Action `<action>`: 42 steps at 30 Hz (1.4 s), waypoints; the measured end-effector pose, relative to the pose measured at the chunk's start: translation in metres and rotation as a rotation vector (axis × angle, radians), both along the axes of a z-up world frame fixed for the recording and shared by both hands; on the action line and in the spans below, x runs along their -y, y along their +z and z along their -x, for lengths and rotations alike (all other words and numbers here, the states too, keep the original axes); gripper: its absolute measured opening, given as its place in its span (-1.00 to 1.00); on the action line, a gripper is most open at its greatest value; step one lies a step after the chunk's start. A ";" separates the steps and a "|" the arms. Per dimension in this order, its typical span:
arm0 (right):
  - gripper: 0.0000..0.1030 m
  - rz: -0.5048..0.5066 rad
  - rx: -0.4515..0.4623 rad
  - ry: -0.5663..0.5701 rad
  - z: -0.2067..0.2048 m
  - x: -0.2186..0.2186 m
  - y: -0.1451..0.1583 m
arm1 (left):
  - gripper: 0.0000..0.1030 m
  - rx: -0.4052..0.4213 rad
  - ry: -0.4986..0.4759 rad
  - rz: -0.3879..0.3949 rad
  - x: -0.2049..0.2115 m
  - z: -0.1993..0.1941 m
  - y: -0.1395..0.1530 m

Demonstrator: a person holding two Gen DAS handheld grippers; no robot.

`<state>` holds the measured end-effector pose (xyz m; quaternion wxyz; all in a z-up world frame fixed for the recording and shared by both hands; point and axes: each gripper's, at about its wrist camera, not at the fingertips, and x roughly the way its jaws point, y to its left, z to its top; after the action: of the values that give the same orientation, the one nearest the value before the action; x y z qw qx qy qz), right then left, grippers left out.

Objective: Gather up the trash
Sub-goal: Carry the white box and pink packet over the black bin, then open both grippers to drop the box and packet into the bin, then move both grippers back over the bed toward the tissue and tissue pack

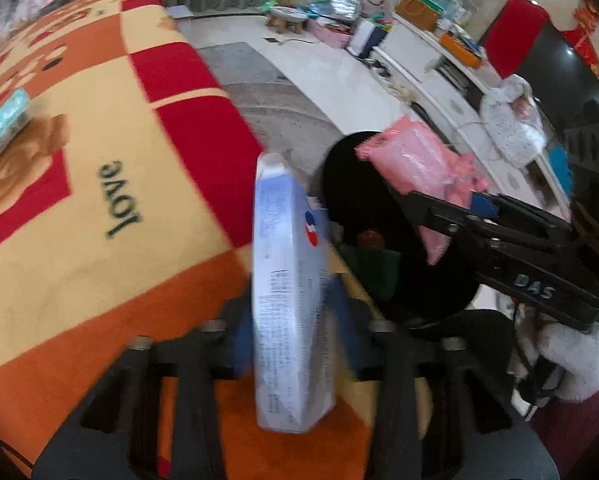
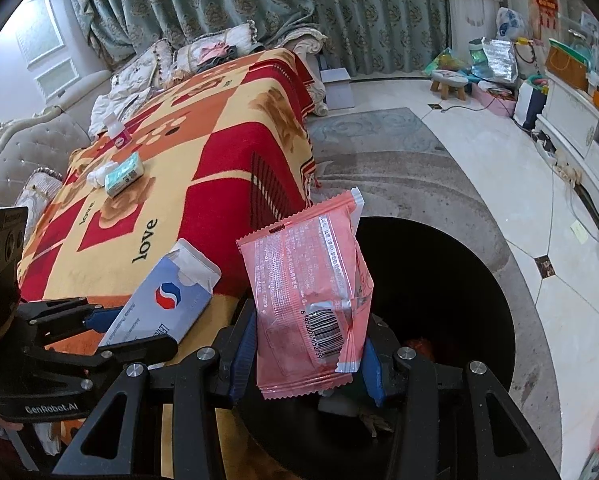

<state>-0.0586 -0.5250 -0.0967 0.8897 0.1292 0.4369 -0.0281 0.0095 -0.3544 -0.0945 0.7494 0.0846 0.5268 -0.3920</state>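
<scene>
With bin (image 2: 459,280) at lower right, left tool (image 2: 111,330) clamps box (image 2: 167,300), right tool (image 2: 307,364) grips wrapper (image 2: 303,280), both tilted binward for dropping.

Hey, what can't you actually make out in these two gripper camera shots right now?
- Print on the pale blue box: left wrist view, smeared by motion blur.
- Contents of the black bin: both views; dark inside, with the pink wrapper and right gripper in front.
- Label on the small bottle on the blanket: right wrist view, too small.
- Left gripper pads: left wrist view, blurred behind the box.
</scene>
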 end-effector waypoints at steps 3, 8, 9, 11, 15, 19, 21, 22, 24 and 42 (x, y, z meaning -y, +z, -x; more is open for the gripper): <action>-0.15 0.001 0.000 -0.007 0.001 0.004 0.000 | -0.67 -0.003 -0.006 0.020 0.008 0.000 0.004; -0.14 0.000 0.002 -0.034 0.006 0.016 0.001 | -0.67 -0.033 -0.009 0.073 0.022 -0.006 0.014; -0.14 0.001 0.001 -0.040 0.007 0.019 0.001 | -0.67 -0.031 -0.011 0.082 0.027 -0.006 0.017; -0.14 0.001 0.000 -0.052 0.009 0.024 0.001 | -0.67 -0.026 -0.017 0.097 0.033 -0.007 0.023; -0.13 0.001 -0.003 -0.075 0.011 0.033 0.001 | -0.65 -0.041 -0.034 0.133 0.049 -0.007 0.028; -0.08 0.005 -0.001 -0.088 0.012 0.037 0.003 | -0.51 -0.054 -0.041 0.160 0.052 -0.009 0.030; -0.06 0.009 0.000 -0.091 0.011 0.037 0.004 | -0.29 -0.057 -0.038 0.171 0.051 -0.009 0.031; -0.05 0.011 -0.001 -0.093 0.011 0.038 0.004 | -0.27 -0.059 -0.033 0.174 0.049 -0.010 0.031; -0.01 0.014 -0.005 -0.099 0.010 0.039 0.005 | -0.27 -0.059 -0.028 0.174 0.046 -0.011 0.032; 0.31 0.007 0.004 -0.031 -0.010 0.002 0.013 | -0.27 0.037 0.161 0.094 -0.045 -0.030 0.023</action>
<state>-0.0491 -0.5269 -0.0833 0.8905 0.1330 0.4330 -0.0433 0.0395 -0.3096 -0.0710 0.7913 0.0140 0.4990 -0.3532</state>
